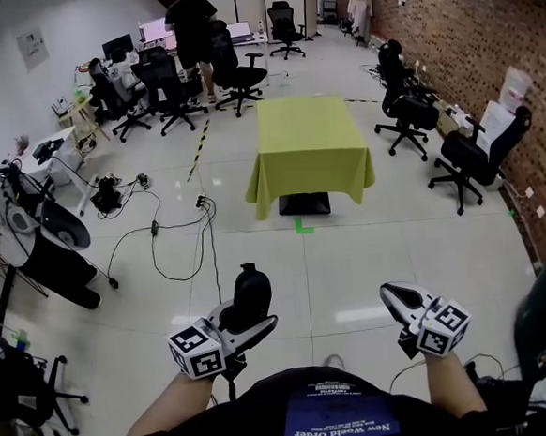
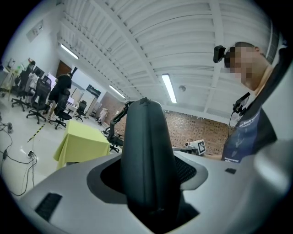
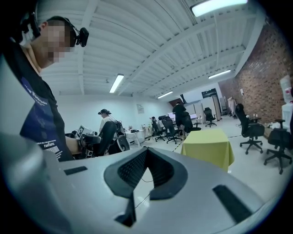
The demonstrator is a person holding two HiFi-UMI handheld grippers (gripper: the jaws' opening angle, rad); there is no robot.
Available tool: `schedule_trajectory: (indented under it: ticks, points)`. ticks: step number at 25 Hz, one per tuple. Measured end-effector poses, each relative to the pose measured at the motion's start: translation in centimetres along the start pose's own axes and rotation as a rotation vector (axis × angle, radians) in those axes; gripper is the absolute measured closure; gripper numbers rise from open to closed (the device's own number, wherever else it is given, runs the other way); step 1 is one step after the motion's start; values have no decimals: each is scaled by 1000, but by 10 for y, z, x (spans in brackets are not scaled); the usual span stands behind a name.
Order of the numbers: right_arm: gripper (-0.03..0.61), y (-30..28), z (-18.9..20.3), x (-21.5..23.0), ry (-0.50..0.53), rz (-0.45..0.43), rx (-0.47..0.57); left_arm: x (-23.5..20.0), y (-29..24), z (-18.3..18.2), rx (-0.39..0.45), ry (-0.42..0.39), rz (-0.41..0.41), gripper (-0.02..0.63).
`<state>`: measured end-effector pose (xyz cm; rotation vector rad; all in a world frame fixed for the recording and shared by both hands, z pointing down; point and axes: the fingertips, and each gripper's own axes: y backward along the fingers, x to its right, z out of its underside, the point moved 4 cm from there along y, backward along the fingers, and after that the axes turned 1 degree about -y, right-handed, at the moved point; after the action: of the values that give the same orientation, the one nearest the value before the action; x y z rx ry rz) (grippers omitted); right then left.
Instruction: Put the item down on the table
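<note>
Now, left gripper (image 1: 253,320): you have the jaws spread wide and clamped on the item (image 2: 144,155), one jaw against each flank.
Item: a dark, smooth, oblong thing with a rounded top end. It stands up out of the jaws, and in the head view it hangs over the floor (image 1: 353,272), well short of the table (image 1: 310,148).
Right gripper (image 1: 395,298): you have the jaws closed tip to tip with nothing between them. The ribbed pads (image 3: 132,169) meet at the front, and only pale floor shows through the gap behind them.
Table: straight ahead of you, well apart from both grippers. A yellow-green cloth covers it and hangs down its sides. A black base (image 1: 304,203) shows under the near edge.
Floor: pale glossy tiles. A small green tape mark (image 1: 302,226) lies just in front of the table base, and black cables (image 1: 161,235) trail to the left of the table.
Chairs (image 1: 461,155): black office chairs stand to the right of the table, along the brick wall (image 1: 456,29). More stand at the desks in the far left.
Person (image 1: 190,26): stands at the far desks, beyond the table, in dark clothes.
Your arms: both bare forearms reach forward from your dark shirt, and the two grippers sit side by side with open floor between them.
</note>
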<state>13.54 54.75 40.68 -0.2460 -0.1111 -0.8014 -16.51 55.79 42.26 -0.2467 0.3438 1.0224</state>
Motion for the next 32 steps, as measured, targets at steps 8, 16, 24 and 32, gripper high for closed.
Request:
schedule_trajectory:
  ticks: [8, 16, 24, 32]
  points:
    - [591, -45, -34, 114, 33, -119, -22, -36, -88, -30, 55, 1, -100, 325]
    - [591, -72, -72, 209, 50, -178, -7, -64, -169, -64, 93, -24, -147, 325]
    - [591, -117, -84, 263, 39, -161, -14, -125, -210, -83, 89, -7, -131, 325]
    - [591, -227, -109, 286, 41, -103, 14, -250, -214, -125, 65, -24, -63, 325]
